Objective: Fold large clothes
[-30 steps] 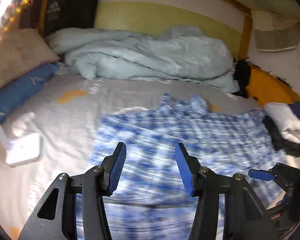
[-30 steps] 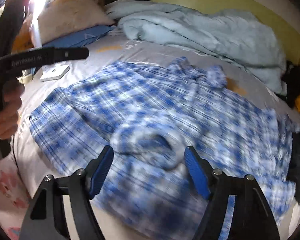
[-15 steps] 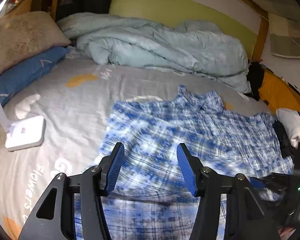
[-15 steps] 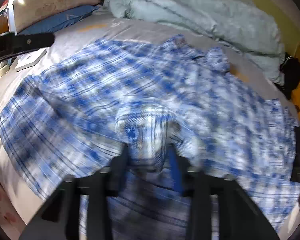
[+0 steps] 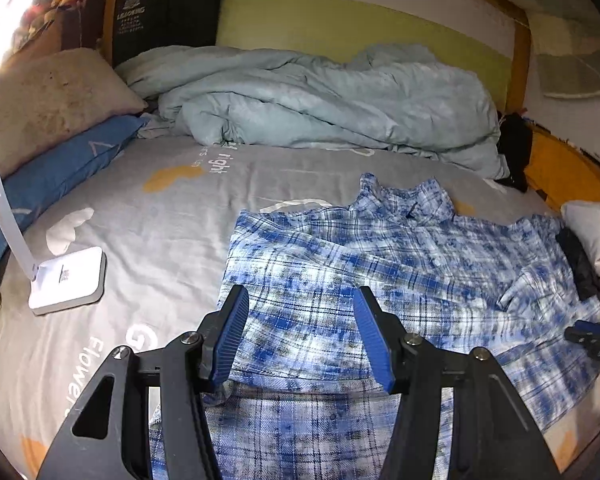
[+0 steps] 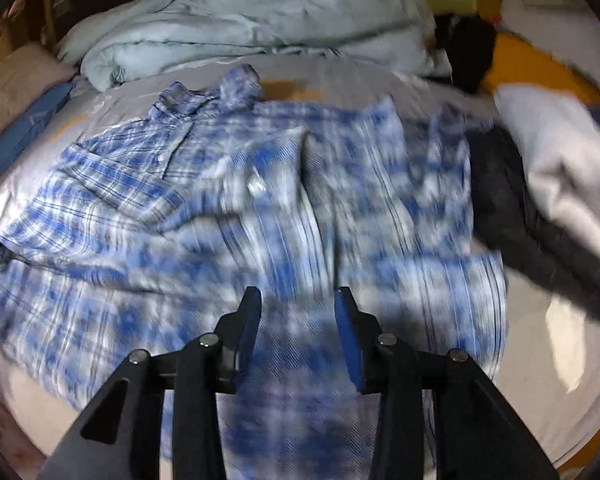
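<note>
Blue-checked shirt lies spread on the bed; left gripper and right gripper gape at 6 o'clock, holding nothing.

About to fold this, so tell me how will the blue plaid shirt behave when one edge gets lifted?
The plaid shirt is probably floppy: it lies rumpled on the bedsheet. Lifted by one edge it would likely sag, and it may drag the layers folded over it.
</note>
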Demonstrator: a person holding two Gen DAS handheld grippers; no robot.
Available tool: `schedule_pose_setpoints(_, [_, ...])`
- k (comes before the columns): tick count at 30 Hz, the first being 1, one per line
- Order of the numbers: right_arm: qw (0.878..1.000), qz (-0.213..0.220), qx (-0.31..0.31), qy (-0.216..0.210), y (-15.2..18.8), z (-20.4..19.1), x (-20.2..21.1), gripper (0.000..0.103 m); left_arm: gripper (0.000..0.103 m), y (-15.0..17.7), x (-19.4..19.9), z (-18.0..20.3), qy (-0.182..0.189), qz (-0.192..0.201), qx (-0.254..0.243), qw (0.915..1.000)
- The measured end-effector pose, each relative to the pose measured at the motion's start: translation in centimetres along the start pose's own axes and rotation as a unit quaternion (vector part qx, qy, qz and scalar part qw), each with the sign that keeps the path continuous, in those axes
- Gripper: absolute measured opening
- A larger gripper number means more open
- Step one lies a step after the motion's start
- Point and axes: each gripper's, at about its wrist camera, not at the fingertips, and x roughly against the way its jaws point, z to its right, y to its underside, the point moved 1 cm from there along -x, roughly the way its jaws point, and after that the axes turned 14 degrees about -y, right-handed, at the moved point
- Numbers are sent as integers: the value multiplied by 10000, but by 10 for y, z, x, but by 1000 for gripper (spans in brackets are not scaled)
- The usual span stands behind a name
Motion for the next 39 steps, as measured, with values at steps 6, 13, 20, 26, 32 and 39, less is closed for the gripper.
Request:
schedule_pose_setpoints(6, [9977,331,-405,-428,-27,16,7,62,54,5,-7,10,-222,23,-156,9996])
schedule_pose_setpoints(13, [9990,-260,-144,-337,-64,20,-61,67,54,7,-20,5,-429,-98,-136,9989])
schedule_pose_setpoints(20, [9993,-218,161,-240,-68,19,-81,16,59,-17,-49,12,-1296,519,-1282,9819])
schedule_pose_setpoints(26, [9933,765,840,233,-88,-6,-49,2,59,-36,-101,1,-399,-338,-1287,9903])
schedule_pose_setpoints(32, [9616,2419,1297,35,-115,-45,41,2,61,-27,-148,3,254,-1217,-1077,9864])
schedule_pose_setpoints(39, [9919,834,634,724,-103,0,-62,2,3,-12,-159,17,-606,-990,-1279,9850])
